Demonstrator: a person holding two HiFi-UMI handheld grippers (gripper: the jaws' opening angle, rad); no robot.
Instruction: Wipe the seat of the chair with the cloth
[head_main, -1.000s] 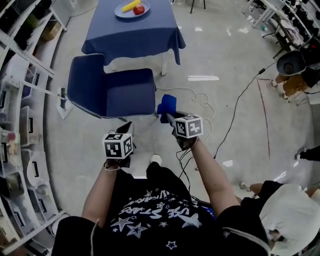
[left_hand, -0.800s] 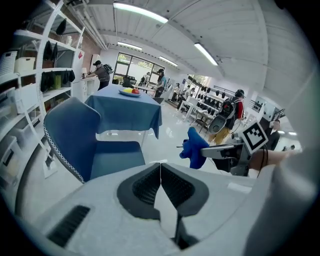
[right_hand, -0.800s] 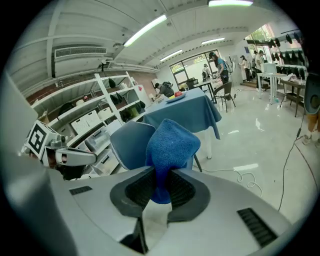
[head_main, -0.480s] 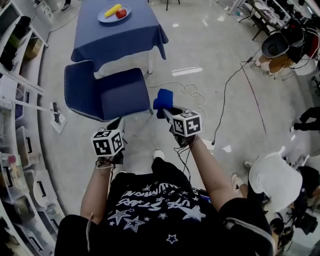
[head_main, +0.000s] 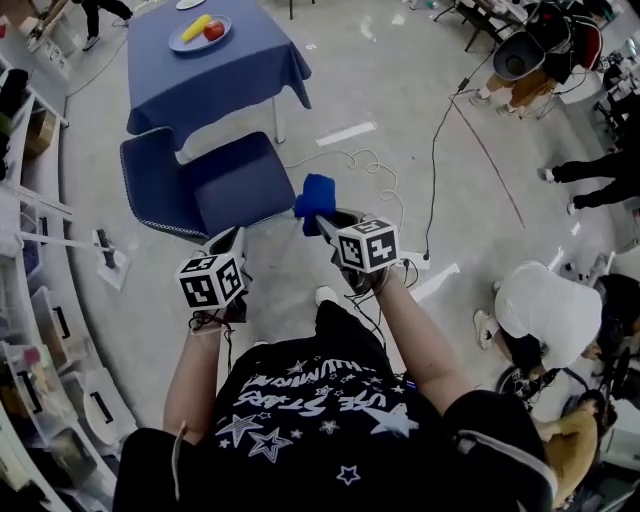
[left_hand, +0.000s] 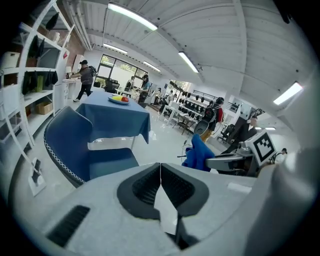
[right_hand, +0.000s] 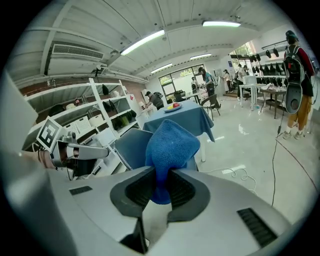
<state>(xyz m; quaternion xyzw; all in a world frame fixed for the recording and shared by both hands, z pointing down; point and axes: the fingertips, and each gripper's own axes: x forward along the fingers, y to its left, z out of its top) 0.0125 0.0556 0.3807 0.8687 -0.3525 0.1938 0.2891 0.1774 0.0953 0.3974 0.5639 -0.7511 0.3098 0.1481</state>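
Cloth (head_main: 316, 195), blue and bunched, clamped tight in the right gripper (head_main: 322, 218) and held in the air just off the near corner of the seat (head_main: 240, 180). Left gripper (left_hand: 160, 172) closed on nothing. Probably needed lowering flat onto the padding, then long overlapping strokes. Beyond: blue-draped table (head_main: 215, 80), pale floor (head_main: 420, 100), trailing cable (head_main: 365, 165), busy workshop.
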